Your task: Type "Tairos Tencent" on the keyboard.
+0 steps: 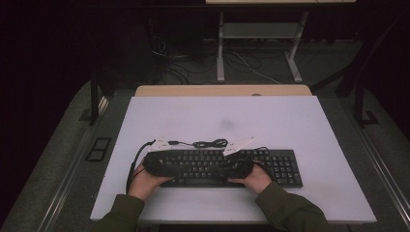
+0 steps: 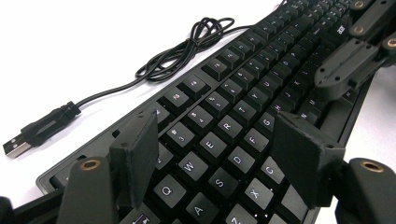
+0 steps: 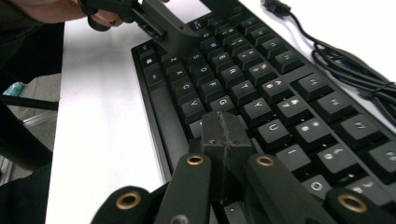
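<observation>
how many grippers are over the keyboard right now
2. The left gripper sits open above the letter keys at the left end of the keyboard; the right gripper is shut, its tips over the middle keys.

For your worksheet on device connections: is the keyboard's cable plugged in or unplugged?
Unplugged. The USB plug lies bare on the white table, and the cable sits coiled behind the keyboard.

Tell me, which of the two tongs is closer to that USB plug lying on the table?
Left. The left tongs hover over the keyboard's left end, just below the USB plug. The right tongs sit mid-keyboard, farther to the right.
</observation>
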`<state>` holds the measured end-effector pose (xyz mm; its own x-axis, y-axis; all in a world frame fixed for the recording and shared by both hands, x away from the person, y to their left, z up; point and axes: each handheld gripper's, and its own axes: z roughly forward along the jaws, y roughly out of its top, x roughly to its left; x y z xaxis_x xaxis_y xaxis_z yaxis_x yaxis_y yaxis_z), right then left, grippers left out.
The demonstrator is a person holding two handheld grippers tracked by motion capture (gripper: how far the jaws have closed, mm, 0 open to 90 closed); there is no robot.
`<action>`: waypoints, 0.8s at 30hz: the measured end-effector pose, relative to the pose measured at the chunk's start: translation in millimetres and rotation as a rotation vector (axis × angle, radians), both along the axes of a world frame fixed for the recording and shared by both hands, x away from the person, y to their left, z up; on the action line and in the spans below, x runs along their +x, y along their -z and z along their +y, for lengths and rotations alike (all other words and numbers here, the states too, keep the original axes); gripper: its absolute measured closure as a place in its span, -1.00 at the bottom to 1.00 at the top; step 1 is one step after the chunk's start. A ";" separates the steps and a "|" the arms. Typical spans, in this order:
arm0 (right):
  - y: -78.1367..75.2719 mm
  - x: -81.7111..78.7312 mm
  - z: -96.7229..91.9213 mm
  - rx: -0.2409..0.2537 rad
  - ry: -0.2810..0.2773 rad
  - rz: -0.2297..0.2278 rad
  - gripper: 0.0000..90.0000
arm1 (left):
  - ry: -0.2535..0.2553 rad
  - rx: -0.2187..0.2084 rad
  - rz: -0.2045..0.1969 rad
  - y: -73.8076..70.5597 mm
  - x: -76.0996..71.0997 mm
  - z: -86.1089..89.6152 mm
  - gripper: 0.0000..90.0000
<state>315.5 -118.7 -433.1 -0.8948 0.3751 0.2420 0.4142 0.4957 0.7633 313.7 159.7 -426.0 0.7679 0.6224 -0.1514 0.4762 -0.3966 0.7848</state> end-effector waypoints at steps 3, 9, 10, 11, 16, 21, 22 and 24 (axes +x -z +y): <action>1.8 -0.7 3.0 -0.009 -0.004 0.002 0.98 | -0.001 0.001 0.000 0.0 0.0 -0.1 -0.31; 5.4 -1.4 7.1 -0.031 -0.007 0.005 0.99 | -0.002 -0.001 0.000 0.1 -0.2 -0.3 -0.32; 5.9 -1.5 7.6 -0.037 -0.009 0.005 0.99 | -0.002 -0.001 -0.001 -0.1 -0.3 -0.2 -0.32; 6.5 -1.6 8.2 -0.041 -0.010 0.002 0.99 | -0.001 -0.001 -0.002 -0.2 -0.3 -0.1 -0.32; 7.1 -2.6 9.6 -0.042 -0.010 0.006 0.98 | 0.000 0.001 -0.002 0.0 -0.3 -0.2 -0.32; 9.2 -2.7 10.7 -0.053 -0.010 0.005 0.98 | 0.000 0.002 -0.004 -0.2 -0.2 0.0 -0.32; 9.2 -2.8 10.9 -0.053 -0.012 0.006 0.99 | 0.000 0.002 -0.004 -0.1 -0.2 0.0 -0.32; 8.8 -3.3 11.4 -0.057 -0.012 0.001 0.99 | 0.000 0.003 -0.005 -0.1 -0.2 0.0 -0.32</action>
<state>312.2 -107.3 -441.9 -0.8990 0.3776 0.2220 0.4092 0.5430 0.7333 313.5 159.7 -425.9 0.7683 0.6231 -0.1461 0.4727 -0.3985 0.7860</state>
